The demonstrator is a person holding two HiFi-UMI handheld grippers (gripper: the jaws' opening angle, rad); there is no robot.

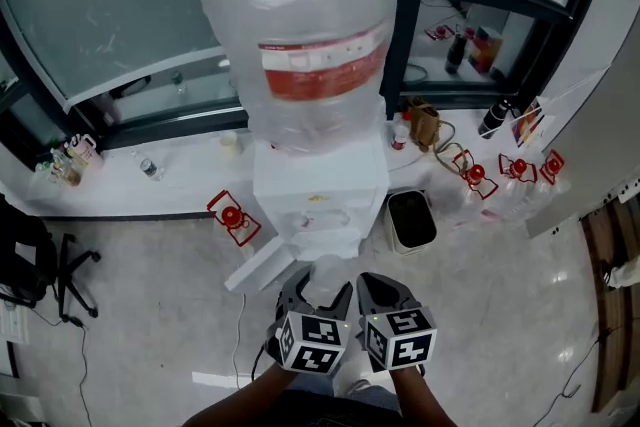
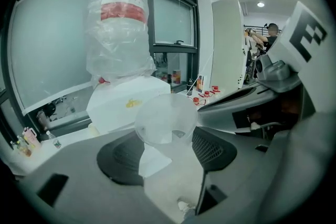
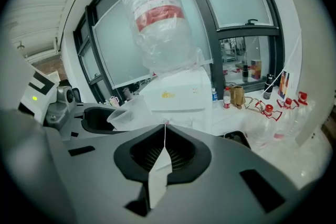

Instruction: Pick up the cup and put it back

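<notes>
- Gripping the clear cup (image 2: 165, 119) by its sides, the left gripper (image 1: 322, 300) holds it in the air (low, close to the person).
- Just beside it, the right gripper (image 3: 164, 126) has its jaws pressed together on nothing.
- Beyond stands a white water dispenser (image 1: 320, 185), its bottle (image 1: 300, 25) wrapped in plastic.

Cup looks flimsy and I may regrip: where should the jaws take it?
Take the cup across its side wall, a pad on each side, coming from the person's side, as the left gripper does now. Round, thin wall: squeeze lightly, I'd judge.
</notes>
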